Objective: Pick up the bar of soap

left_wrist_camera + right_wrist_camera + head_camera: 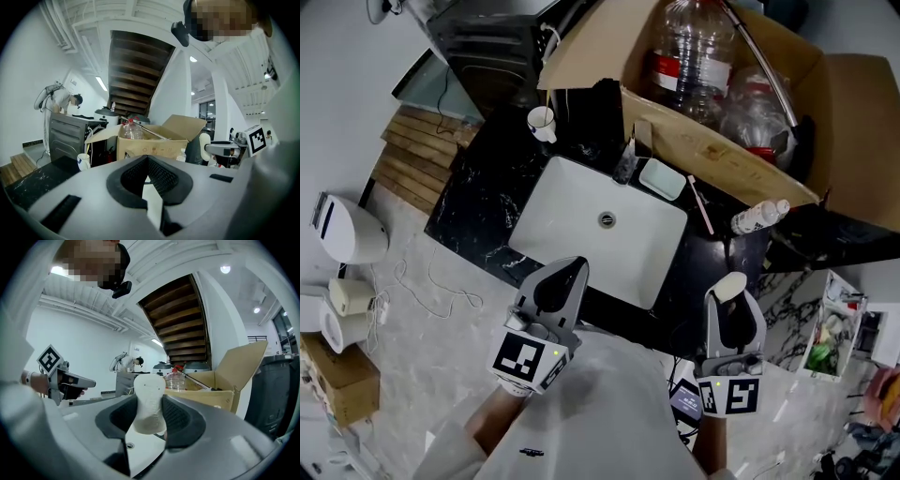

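Note:
The bar of soap (730, 286) is a cream oval standing on end between the jaws of my right gripper (732, 302), which is shut on it. In the right gripper view the soap (149, 399) rises above the dark pads (182, 420), pinched at its lower half. That gripper hangs in front of the black counter, right of the white sink (572, 206). My left gripper (560, 284) hovers over the sink's front edge with its jaws together and nothing between them; the left gripper view shows its pads (164, 176) meeting at the tip.
A pale soap dish (662, 178) lies empty behind the sink beside the tap. A pink toothbrush (700, 204), a lying bottle (759, 217) and a white mug (541, 120) sit on the counter. A big cardboard box (712, 141) of plastic bottles stands at the back.

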The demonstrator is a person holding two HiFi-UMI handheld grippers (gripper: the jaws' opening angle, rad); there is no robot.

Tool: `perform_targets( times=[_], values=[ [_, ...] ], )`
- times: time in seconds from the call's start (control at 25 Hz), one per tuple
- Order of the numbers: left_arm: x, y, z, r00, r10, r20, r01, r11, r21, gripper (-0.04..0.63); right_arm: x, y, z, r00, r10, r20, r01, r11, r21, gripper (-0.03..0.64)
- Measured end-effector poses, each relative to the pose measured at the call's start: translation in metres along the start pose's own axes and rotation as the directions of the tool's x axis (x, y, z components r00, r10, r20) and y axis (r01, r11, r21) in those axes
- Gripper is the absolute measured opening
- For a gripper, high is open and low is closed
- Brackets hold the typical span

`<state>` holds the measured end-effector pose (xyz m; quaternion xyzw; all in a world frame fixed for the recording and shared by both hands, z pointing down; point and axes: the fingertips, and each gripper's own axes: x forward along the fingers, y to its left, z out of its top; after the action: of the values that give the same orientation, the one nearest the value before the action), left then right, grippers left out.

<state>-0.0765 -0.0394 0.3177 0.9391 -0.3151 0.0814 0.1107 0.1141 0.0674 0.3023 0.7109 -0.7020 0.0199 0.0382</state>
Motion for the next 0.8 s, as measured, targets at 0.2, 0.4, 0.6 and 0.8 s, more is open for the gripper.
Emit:
perform_targets(
  times=[0.2,0.4,0.6,0.8],
  values=[
    [-0.003,0.008,0.003,1.0,0.018,0.015,-0.018,1.0,-0.023,0.006,-0.004,0.001,-0.005,0.999,-0.001,0.032,0.002,1.0,-0.003,0.181],
    [-0.004,0.009,0.001,1.0,0.019,0.01,-0.018,0.999,-0.026,0.006,-0.004,0.015,-0.01,0.999,0.041,0.015,-0.041,0.999,-0.016,0.181],
    [-0.002,0.006,-0.003,1.0,0.01,0.01,-0.01,1.0,-0.029,0.006,0.001,0.014,-0.006,0.998,0.048,0.027,-0.048,0.999,-0.001,0.181],
    [-0.003,0.007,-0.003,1.0,0.01,0.009,-0.01,0.999,-0.032,0.006,0.008,0.014,-0.005,0.998,0.052,0.02,-0.052,0.999,0.0,0.181]
  ],
)
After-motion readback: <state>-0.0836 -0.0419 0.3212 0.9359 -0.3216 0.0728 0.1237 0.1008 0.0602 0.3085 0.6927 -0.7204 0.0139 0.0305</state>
